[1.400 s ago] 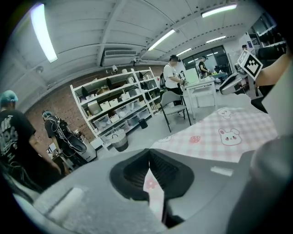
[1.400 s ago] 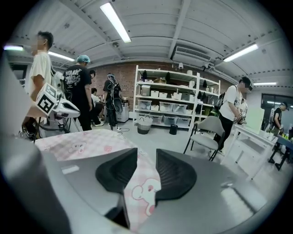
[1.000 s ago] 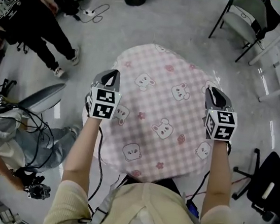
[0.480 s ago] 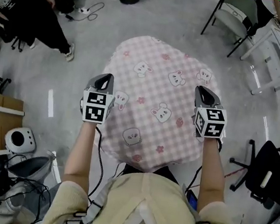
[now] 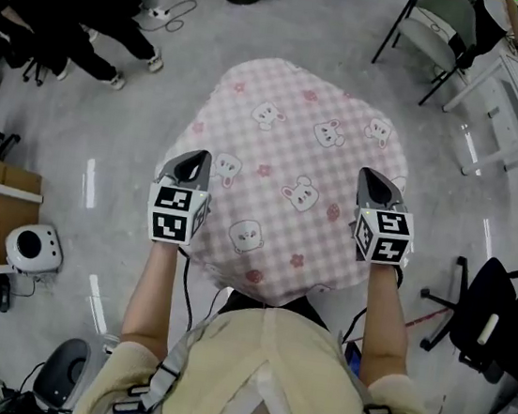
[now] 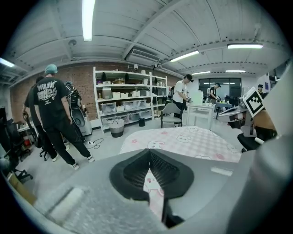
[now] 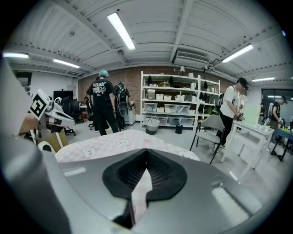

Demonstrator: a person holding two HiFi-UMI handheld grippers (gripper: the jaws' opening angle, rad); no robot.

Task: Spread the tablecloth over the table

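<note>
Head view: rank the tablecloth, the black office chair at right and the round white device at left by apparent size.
Largest: tablecloth. Then black office chair, though the frame edge crops it. Smallest: round white device.

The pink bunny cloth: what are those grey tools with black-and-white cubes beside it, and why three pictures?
There is no robot here: a person holds a hand tool, called a gripper, in each hand. The top-down picture comes from a camera on the person's head. It shows the left gripper and the right gripper at either side of the tablecloth, which is draped over something hidden, presumably the table. The other two pictures come from a camera riding on each gripper, looking along its fingers. Both pairs of fingers are shut on the tablecloth's edge, and the right pair has just closed on it. The cubes are part of the grippers.
</note>
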